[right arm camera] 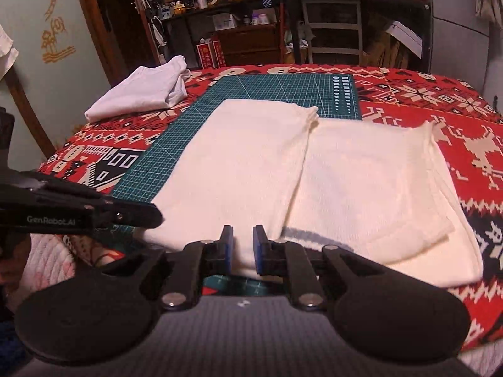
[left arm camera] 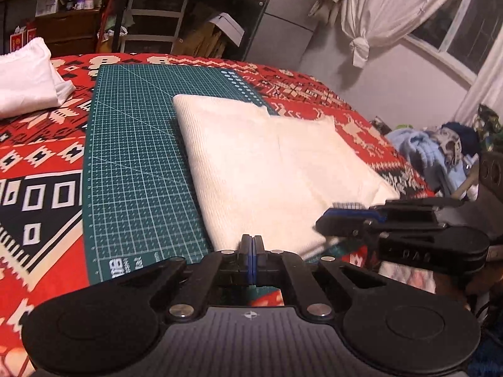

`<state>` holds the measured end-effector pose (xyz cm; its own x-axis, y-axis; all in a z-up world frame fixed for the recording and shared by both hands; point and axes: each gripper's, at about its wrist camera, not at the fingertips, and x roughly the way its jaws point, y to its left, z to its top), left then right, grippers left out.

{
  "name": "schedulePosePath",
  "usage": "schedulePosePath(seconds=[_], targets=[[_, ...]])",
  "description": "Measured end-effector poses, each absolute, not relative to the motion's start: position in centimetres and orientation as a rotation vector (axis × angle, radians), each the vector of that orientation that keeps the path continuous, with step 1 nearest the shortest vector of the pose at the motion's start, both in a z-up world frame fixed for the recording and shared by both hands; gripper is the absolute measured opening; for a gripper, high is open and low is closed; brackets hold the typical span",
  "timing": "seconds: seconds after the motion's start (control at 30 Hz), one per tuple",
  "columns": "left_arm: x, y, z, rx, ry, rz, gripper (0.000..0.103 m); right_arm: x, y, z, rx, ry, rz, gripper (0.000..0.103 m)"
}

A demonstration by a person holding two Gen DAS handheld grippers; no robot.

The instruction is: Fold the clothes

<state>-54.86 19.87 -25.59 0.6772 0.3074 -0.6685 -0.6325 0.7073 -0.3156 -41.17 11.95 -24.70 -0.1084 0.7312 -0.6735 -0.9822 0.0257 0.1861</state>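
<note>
A cream knitted garment (left arm camera: 267,163) (right arm camera: 345,172) lies flat and partly folded, half on a green cutting mat (left arm camera: 135,157) (right arm camera: 267,88) and half on the red patterned blanket (right arm camera: 440,100). One layer is folded over its left half. My right gripper (right arm camera: 243,246) (left arm camera: 323,221) is at the garment's near hem, its blue pads closed on a bunch of the cream cloth. My left gripper (left arm camera: 251,245) (right arm camera: 157,216) sits at the near edge, left of the right one. Its pads are pressed together and no cloth shows between them.
A folded white garment (left arm camera: 25,78) (right arm camera: 141,91) rests on the blanket's far left corner. A heap of blue and patterned clothes (left arm camera: 440,150) lies off the right side. Cluttered shelves and drawers (right arm camera: 330,31) stand behind the bed.
</note>
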Motion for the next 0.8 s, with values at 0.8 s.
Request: schedulePosePath(seconds=[0.8], targets=[[-53.1, 19.8, -23.7, -0.53, 0.549, 0.541, 0.004, -41.2, 12.4, -22.3, -0.41, 0.727, 1.529, 0.016]])
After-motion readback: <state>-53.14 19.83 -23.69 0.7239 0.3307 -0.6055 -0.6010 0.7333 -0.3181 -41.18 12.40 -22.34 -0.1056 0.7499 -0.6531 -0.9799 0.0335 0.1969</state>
